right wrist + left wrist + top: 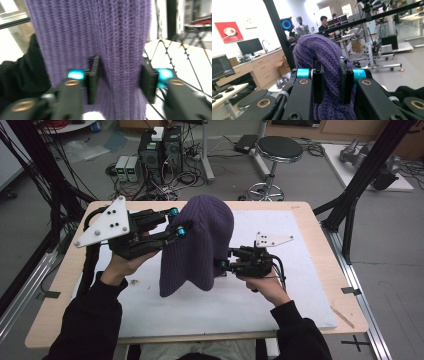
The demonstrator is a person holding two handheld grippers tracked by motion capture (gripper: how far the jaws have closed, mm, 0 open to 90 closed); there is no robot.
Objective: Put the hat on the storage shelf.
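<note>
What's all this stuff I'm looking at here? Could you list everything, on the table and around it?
Knit hat: one, purple, held up above the table between the two grippers.
White mat: one, covering most of the tabletop.
Table: one, light wood, under the mat.
Stool: one, black round seat on a chrome base, on the floor beyond the table.
Computer towers: two, black, on the floor behind the table among cables.
Small boxes: two, pale grey, left of the towers.
Left gripper: one, black with blue-green accents, fingers pinching the hat's upper part.
Right gripper: one, black, fingers either side of a fold of the hat, lower down.
Sleeves: two, black, at the bottom edge.
</note>
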